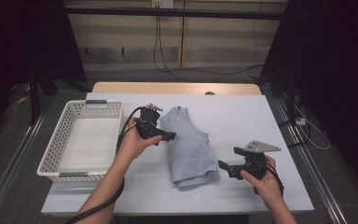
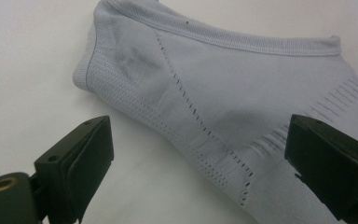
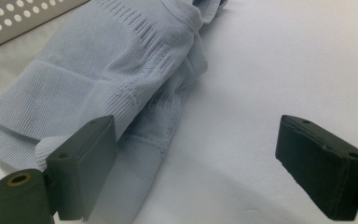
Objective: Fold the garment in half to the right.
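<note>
A pale blue knit garment [image 1: 189, 147] with ribbed trim and rows of small perforations lies folded into a long, loosely layered bundle on the white desk [image 1: 242, 121], just beside the white perforated basket [image 1: 70, 140].

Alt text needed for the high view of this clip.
A folded pale blue knit garment lies on a white table, flanked by a person's open left gripper and open right gripper. A white perforated plastic basket sits at left.
</note>
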Demonstrator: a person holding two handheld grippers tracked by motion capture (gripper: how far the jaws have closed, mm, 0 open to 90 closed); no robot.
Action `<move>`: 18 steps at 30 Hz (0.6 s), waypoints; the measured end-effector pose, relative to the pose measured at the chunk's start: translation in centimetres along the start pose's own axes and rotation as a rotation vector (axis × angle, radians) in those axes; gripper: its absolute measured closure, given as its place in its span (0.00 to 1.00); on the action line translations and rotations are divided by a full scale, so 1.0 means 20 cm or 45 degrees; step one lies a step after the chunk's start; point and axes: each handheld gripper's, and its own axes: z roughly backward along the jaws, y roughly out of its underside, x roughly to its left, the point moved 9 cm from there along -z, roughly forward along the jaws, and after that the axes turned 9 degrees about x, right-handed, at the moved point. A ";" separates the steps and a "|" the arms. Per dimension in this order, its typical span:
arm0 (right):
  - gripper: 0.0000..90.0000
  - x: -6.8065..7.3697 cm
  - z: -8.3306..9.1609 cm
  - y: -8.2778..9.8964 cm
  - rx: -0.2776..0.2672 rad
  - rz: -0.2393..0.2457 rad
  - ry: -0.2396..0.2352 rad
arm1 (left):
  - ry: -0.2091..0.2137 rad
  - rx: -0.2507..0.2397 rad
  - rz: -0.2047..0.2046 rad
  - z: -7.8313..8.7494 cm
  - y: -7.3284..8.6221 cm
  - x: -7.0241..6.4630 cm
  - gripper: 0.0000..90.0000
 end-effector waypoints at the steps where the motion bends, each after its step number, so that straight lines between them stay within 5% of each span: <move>1: 0.14 0.00 0.00 0.00 -0.001 0.003 0.002 | 0.003 0.004 -0.009 0.00 0.00 0.00 0.09; 18: 0.14 -0.01 0.00 0.01 0.006 0.019 0.021 | 0.023 0.007 -0.004 -0.02 0.05 -0.05 0.08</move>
